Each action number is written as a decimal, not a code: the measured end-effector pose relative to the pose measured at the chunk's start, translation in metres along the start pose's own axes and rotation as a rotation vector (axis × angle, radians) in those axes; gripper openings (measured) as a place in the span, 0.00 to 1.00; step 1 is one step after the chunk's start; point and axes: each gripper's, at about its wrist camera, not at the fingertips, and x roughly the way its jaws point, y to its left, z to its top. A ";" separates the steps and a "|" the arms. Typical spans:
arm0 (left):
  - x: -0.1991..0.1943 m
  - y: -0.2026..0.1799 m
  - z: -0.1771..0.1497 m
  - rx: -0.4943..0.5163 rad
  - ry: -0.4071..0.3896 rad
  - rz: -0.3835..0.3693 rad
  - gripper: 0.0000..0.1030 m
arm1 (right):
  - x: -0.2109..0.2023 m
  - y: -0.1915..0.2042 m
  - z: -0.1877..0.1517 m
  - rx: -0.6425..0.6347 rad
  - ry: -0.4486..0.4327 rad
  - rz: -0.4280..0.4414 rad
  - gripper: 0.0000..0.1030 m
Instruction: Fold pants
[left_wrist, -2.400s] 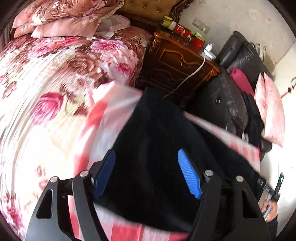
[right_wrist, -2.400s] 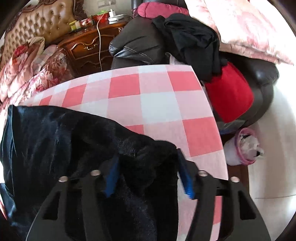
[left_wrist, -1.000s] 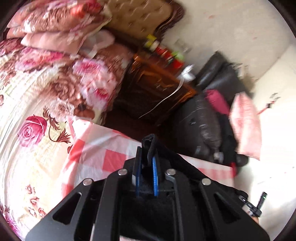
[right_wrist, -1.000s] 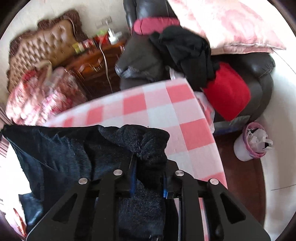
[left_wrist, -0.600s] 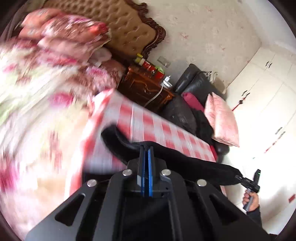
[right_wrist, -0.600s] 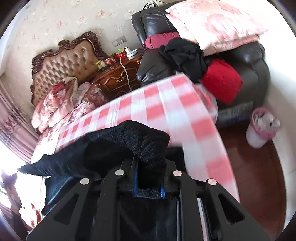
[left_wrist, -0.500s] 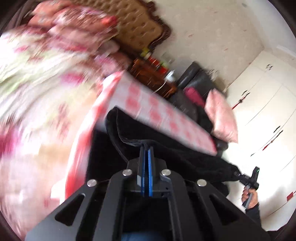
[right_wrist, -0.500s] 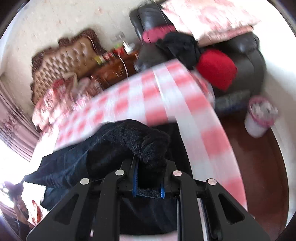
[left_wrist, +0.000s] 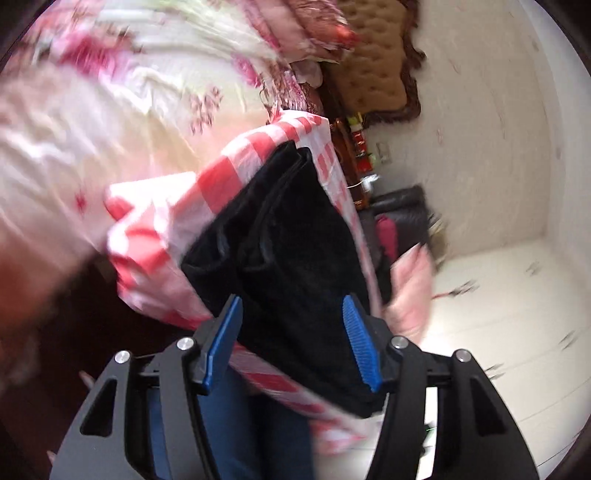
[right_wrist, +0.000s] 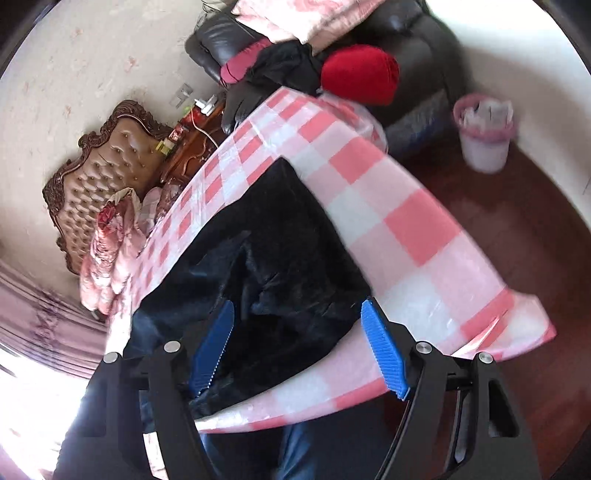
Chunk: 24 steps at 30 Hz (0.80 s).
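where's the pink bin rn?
Right wrist view, upper right: the pink bin stands on the dark wood floor, beside the black sofa, beyond the checkered table.

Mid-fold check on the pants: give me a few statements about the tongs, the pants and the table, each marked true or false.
1. The left tongs are open. True.
2. The right tongs are clamped on the pants. False: they are open, with nothing between the blue pads.
3. The black pants lie on the checked tablecloth. True.
4. The tablecloth is blue and white. False: it is red and white.
5. A pink-lined bin stands on the floor beside the dark sofa. True.
6. The pants hang in the air between both tongs. False: they rest on the table, held by neither.
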 end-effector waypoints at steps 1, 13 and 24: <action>0.002 0.000 0.000 -0.035 0.001 -0.006 0.54 | 0.002 0.002 0.001 0.001 0.009 0.016 0.69; 0.065 0.001 0.003 -0.162 0.066 0.175 0.48 | 0.037 -0.004 0.006 0.196 0.097 0.085 0.69; 0.069 0.003 0.010 -0.225 0.063 0.161 0.48 | 0.038 -0.008 0.025 0.345 0.078 0.191 0.70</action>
